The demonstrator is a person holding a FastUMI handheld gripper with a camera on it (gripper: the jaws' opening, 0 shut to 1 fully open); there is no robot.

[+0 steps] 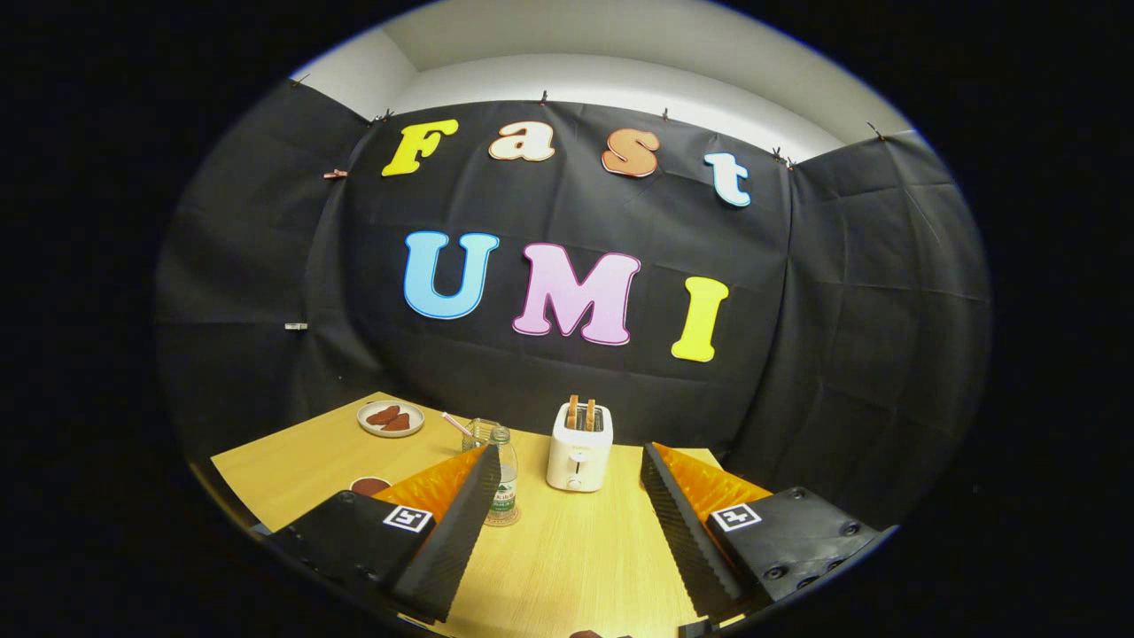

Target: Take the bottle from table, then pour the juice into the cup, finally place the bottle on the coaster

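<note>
Gripper [567, 478] open — fingers spread wide apart, nothing between them but bare table [576, 567]. It hovers above the near part of the wooden tabletop, pointing toward the booth's black back wall.

Bottle [504, 478]: clear plastic, green label, cap on, upright on the table. It stands at about 11 o'clock from the midpoint of the fingers, just beside the tip of the left finger [461, 523] and partly hidden behind it. No contact with either finger that I can make out.

Cup [479, 432]: clear glass with a straw, directly beyond the bottle at 11 o'clock, close behind it. Contents cannot be told.

Coaster [369, 486]: small dark-red disc flat on the table at about 9 o'clock, beyond the left finger's outer side, partly covered by the gripper body.

Other items — white toaster [578, 454] with two slices standing in its slots, at 12 o'clock, just ahead of the finger gap; a plate [390, 418] with brownish pieces of food farther off at 10 o'clock, near the table's far left edge.

Right finger [687, 523] over bare wood.
</note>
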